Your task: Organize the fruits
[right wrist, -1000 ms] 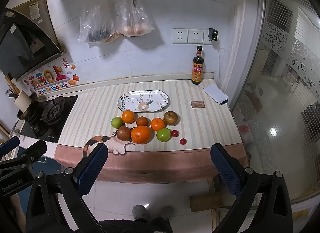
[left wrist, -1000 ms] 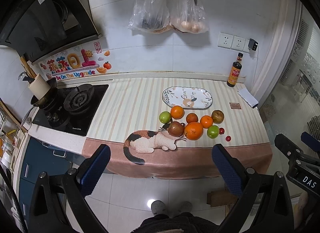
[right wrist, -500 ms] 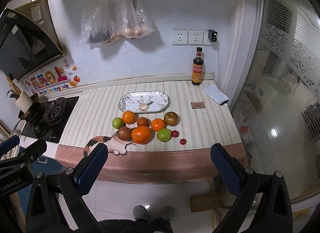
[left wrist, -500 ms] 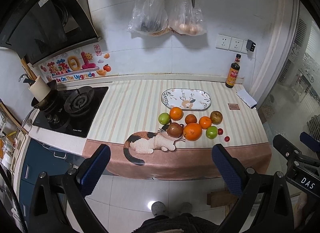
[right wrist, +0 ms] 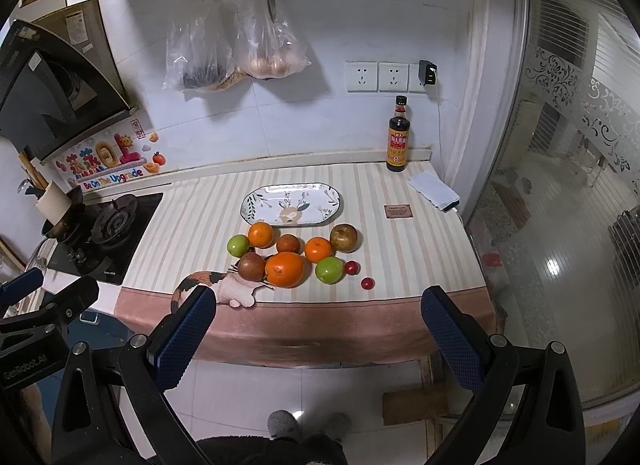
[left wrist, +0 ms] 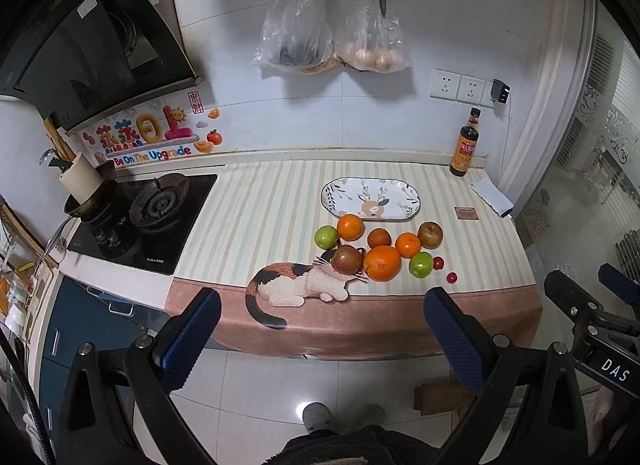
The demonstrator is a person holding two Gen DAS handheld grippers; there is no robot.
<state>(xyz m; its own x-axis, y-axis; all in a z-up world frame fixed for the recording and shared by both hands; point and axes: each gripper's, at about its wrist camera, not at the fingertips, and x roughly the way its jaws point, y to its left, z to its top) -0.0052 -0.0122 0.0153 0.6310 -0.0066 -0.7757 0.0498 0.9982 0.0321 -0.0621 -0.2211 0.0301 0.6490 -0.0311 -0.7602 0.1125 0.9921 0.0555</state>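
Observation:
Several fruits lie in a cluster on the striped counter cloth: a big orange [left wrist: 382, 263] [right wrist: 285, 269], smaller oranges, two green apples [left wrist: 421, 264] [right wrist: 329, 270], brownish apples and two small red fruits [left wrist: 451, 277]. An oval patterned plate [left wrist: 371, 199] [right wrist: 291, 203] lies bare just behind them. My left gripper [left wrist: 320, 339] and my right gripper [right wrist: 316, 335] are both open and empty. Both are held in front of the counter edge, above the floor, well short of the fruit.
A gas stove [left wrist: 154, 217] with a pot is at the counter's left. A sauce bottle [right wrist: 398, 137], a folded cloth [right wrist: 434, 190] and a small card [right wrist: 397, 211] sit at the back right. Bags and scissors hang on the wall. A glass door stands to the right.
Both views have shifted slightly, with the counter and fruit a little lower and nearer in frame. Both grippers stay open and the fruit has not moved.

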